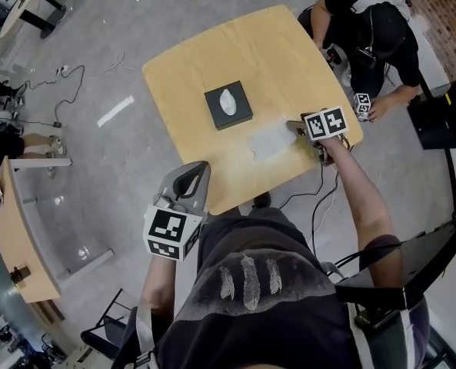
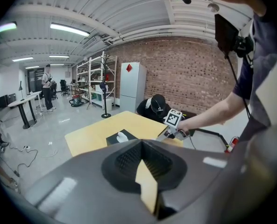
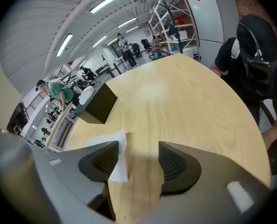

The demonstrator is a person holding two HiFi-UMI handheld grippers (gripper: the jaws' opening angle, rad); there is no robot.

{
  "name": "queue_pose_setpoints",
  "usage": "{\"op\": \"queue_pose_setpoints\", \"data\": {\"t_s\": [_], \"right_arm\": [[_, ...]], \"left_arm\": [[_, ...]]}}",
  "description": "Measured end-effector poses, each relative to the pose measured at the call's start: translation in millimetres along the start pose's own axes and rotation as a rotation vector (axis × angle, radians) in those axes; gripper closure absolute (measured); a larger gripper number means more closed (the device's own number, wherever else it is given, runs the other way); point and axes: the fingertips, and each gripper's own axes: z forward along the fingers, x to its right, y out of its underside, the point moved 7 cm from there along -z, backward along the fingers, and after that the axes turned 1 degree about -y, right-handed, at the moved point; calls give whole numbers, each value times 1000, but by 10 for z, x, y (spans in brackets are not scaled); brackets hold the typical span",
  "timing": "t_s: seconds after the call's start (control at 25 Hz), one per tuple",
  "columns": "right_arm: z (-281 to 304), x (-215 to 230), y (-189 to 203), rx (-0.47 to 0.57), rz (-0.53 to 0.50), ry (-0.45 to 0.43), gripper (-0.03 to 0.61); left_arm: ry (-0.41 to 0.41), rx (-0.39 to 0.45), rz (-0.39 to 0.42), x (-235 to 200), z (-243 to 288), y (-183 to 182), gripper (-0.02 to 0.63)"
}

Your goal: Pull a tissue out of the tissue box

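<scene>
A dark tissue box [image 1: 228,104] stands near the middle of the yellow table [image 1: 212,52], with a white tissue poking from its top slot. A loose white tissue [image 1: 267,141] lies flat on the table to the box's right. My right gripper [image 1: 295,127] sits at that tissue's right edge, low over the table. In the right gripper view its jaws [image 3: 137,160] stand open, with only table between them and the tissue [image 3: 111,150] beside the left jaw; the box [image 3: 95,104] is beyond. My left gripper [image 1: 191,177] hovers off the table's near edge, jaws [image 2: 145,164] shut and holding nothing.
A person in black [image 1: 366,29] crouches at the table's far right corner, holding a marker cube [image 1: 363,104]. A black case [image 1: 441,118] sits on the floor to the right. Cables [image 1: 74,75] trail across the floor at left, near another wooden table [image 1: 20,237].
</scene>
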Motion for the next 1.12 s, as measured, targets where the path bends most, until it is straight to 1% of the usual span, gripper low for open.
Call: {"op": "queue_pose_setpoints", "data": {"t_s": [0.08, 0.12, 0.16, 0.2, 0.24, 0.32, 0.44, 0.48, 0.56, 0.68, 0.76, 0.84, 0.92, 1.0, 1.04, 1.08, 1.12], "right_arm": [[-14, -1, 1, 31, 12, -22, 297], [-20, -8, 0, 43, 29, -49, 282], [-31, -13, -3, 46, 36, -71, 247], [-52, -12, -13, 46, 23, -69, 241], [-82, -2, -30, 48, -9, -42, 237], [-132, 35, -63, 57, -107, 62, 233], [-169, 64, -55, 23, -302, 240, 235], [-175, 57, -42, 7, -361, 283, 236], [-155, 46, -3, -24, -420, 326, 236], [-136, 74, 27, -23, -401, 335, 238], [-205, 89, -2, 11, -377, 343, 238], [-285, 97, -30, 62, -333, 323, 236], [-318, 96, -46, 120, -234, 265, 232], [-342, 57, -120, 196, -134, 194, 230], [-375, 27, -183, 236, -109, 156, 233], [-429, -12, -246, 273, -99, 114, 247], [-502, -67, -300, 307, -99, 70, 290]], "left_arm": [[-5, -1, 1, 19, 0, -12, 614], [-6, -1, 1, 30, 0, -18, 614], [-8, 0, 1, 45, -1, -24, 614], [-9, 0, 3, 60, -1, -29, 614], [-11, 0, 5, 73, 1, -33, 614], [-14, 0, 8, 99, 14, -36, 614], [-13, -1, 9, 145, 21, -33, 614], [-12, -3, 8, 160, 19, -25, 614], [-4, -7, 3, 187, 38, 1, 614], [25, -17, 29, 266, 163, 2, 614], [48, -12, 66, 351, 249, -55, 614], [74, 3, 85, 409, 303, -106, 614], [88, 8, 91, 393, 314, -105, 614], [78, 9, 93, 334, 281, -95, 614], [68, 10, 91, 318, 272, -107, 614], [58, 14, 88, 317, 275, -130, 614], [50, 18, 87, 325, 281, -159, 614]]}}
